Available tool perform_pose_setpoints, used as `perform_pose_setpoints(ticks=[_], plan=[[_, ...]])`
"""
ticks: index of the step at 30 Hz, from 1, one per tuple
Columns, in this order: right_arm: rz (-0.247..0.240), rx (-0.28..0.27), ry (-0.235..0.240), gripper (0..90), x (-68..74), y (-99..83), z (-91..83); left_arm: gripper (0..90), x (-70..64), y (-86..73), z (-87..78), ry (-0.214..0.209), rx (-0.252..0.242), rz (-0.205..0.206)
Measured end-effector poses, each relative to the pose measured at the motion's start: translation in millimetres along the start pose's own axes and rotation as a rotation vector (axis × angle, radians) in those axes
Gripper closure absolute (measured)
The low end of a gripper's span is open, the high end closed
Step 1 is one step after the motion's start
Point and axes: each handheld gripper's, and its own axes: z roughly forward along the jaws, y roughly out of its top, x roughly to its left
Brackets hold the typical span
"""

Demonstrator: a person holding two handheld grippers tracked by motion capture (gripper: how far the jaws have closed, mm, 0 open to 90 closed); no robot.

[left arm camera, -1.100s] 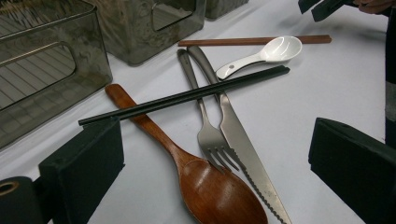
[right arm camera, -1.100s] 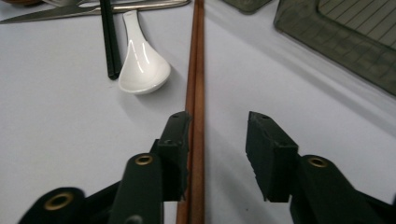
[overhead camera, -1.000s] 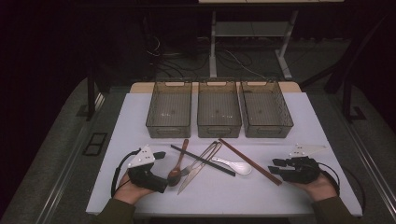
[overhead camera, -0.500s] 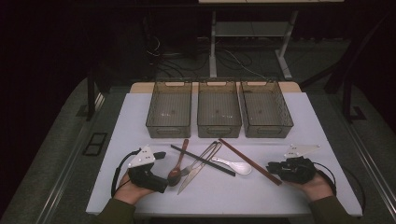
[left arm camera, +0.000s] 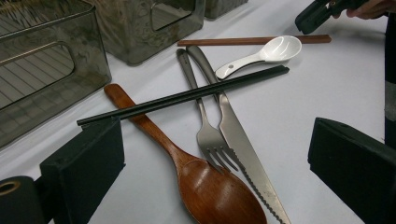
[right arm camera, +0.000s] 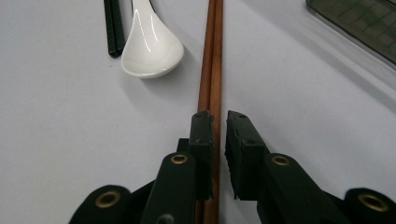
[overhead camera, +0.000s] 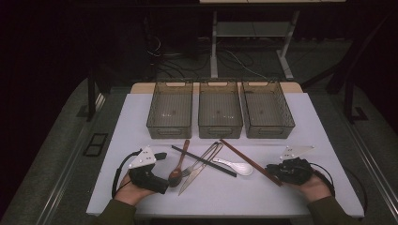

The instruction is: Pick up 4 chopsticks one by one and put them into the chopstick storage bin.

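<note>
Right hand-held gripper at brown chopsticks
Jaws nearly closed around the pair (narrow gap remaining); white spoon just left ahead.

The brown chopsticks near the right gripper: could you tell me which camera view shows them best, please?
The right gripper view: the brown chopsticks run up its centre, between the nearly closed jaws of the right gripper. The high view shows their whole length, small. The left gripper view shows them distant, partly behind the white spoon.

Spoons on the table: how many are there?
2. A brown wooden spoon lies beside the left gripper, next to the fork. A white ceramic spoon lies mid-table, between the black chopsticks and brown chopsticks.
</note>
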Motion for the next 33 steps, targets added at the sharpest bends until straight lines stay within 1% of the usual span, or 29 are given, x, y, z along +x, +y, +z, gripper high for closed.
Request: perform_pose_setpoints(ticks=[11,17,22,33], plan=[[-0.014,0.023,-0.001,81.4,0.5,-0.4,2.5,3.2,-0.4,0.1,0.0,-0.001,0.0,-0.001],[-0.011,0.031,-0.005,82.2,0.3,-0.8,3.4,3.3,-0.2,0.0,0.2,-0.002,0.001,0.002],[-0.011,0.038,-0.01,82.2,-0.3,-1.1,3.9,3.3,-0.4,0.1,-0.3,0.0,-0.001,-0.004],[-0.016,0.041,-0.016,82.1,-4.1,-1.4,4.3,3.4,-0.3,0.1,0.2,-0.002,0.003,0.002]])
